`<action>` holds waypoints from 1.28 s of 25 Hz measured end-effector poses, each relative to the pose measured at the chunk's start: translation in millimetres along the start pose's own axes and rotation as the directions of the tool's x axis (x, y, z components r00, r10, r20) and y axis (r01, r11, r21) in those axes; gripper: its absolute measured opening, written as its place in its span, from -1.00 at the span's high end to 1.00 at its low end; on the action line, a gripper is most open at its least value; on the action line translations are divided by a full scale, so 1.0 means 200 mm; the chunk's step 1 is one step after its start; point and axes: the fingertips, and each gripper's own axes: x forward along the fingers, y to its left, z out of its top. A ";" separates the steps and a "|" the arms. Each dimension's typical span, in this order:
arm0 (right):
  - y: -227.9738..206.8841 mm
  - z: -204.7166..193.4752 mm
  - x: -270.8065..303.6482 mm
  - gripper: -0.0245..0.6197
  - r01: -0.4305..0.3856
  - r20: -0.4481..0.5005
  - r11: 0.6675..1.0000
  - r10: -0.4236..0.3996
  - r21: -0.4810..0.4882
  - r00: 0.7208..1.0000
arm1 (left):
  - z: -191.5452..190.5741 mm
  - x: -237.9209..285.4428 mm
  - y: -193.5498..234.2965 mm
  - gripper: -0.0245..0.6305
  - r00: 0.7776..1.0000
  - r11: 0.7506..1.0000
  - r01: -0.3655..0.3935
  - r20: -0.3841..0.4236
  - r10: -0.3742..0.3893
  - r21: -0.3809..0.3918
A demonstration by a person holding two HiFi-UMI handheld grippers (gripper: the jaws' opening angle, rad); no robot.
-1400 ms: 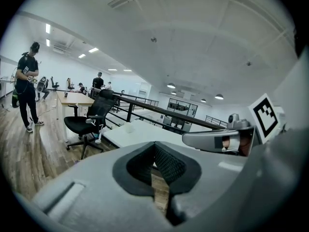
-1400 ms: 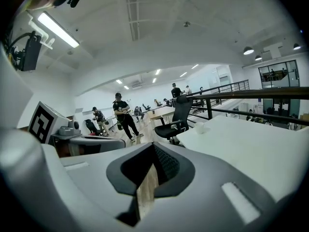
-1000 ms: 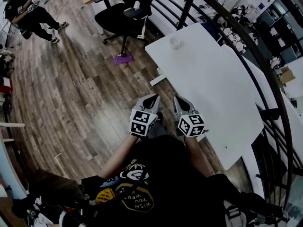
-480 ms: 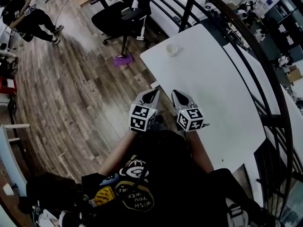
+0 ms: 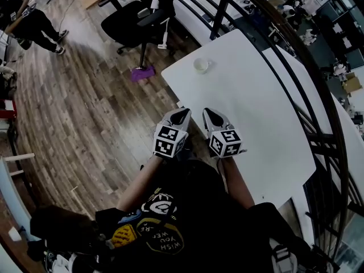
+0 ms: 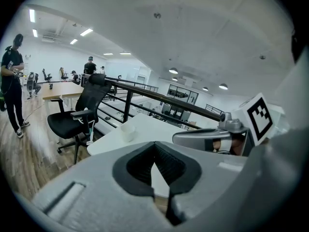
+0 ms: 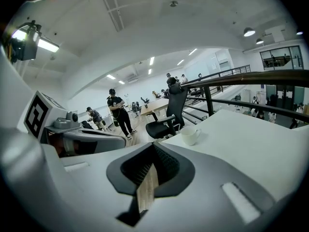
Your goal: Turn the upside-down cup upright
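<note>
A: Counts, quick?

B: One cup [image 5: 201,65], white, with one handle. One white tabletop [image 5: 267,124]. Two claws, a left claw [image 5: 181,115] and a right claw [image 5: 208,114], each with one marker cube. One black office chair [image 5: 136,16] beyond the tabletop's far corner. One purple item [image 5: 141,73] on the wood floor [image 5: 85,107] by the chair. One black railing [image 5: 301,61] curves past the tabletop's far side. One person in black [image 5: 28,19] stands at the upper left of the head view. The right gripper view shows more people far off, too small to count.

A: Claw state?

B: Both have their jaws together with nothing between them. The left gripper view shows the left claw [image 6: 155,148] closed and empty. The right gripper view shows the same for the right claw [image 7: 153,148], with only floor visible through the slit.

A: Where's the cup?

B: It stands on the tabletop near the far corner, on the chair side. It's well apart from both claws and nothing touches it. The claws sit side by side at the near edge, pointing towards it. In the head view the cup lies ahead, roughly in line with the gap between them.

A: And in the gripper views?

B: In the left gripper view the cup [image 6: 128,132] is left of the jaw line. In the right gripper view the cup [image 7: 190,135] is right of it, with the handle on the right.

A: Which way up?

B: Too small to tell.
</note>
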 end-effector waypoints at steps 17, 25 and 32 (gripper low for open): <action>-0.34 -0.02 0.62 0.93 0.185 -0.060 0.983 -0.186 -0.020 0.981 | 0.16 0.58 0.57 0.91 0.978 0.987 0.158 -0.139 -0.158 -0.011; -0.56 -0.20 0.88 0.77 0.307 -0.039 0.951 -0.308 -0.033 0.950 | 0.04 0.82 0.72 0.91 0.977 0.987 0.163 -0.138 -0.163 -0.013; -0.81 -0.30 1.09 0.00 0.365 -0.027 0.925 -0.370 -0.106 0.929 | -0.08 0.96 0.76 0.91 0.977 0.993 0.120 -0.177 -0.118 0.004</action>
